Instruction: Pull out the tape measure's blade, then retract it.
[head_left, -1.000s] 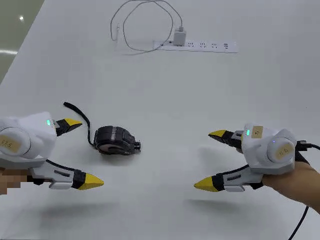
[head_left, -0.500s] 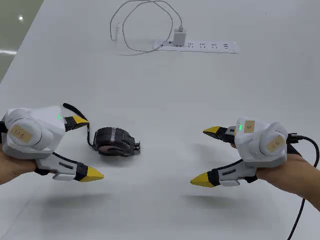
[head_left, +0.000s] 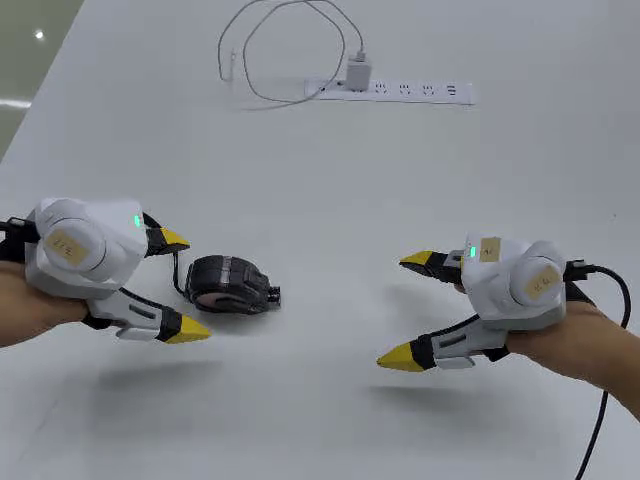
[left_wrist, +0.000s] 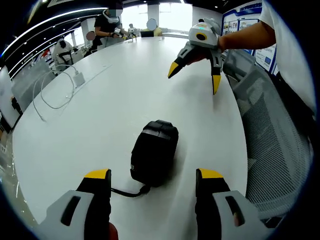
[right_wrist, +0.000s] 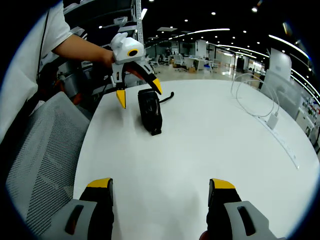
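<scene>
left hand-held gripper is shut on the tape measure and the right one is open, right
No: the left hand-held gripper is open, not shut. The left gripper view shows its jaws wide apart, with the tape measure lying untouched on the table ahead of them. The right hand-held gripper is open, as you said.

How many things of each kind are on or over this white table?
Black round tape measure: 1
White power strip: 1
White plug-in charger with cable: 1
White yellow-tipped grippers: 2, left gripper and right gripper
Total: 5
</scene>
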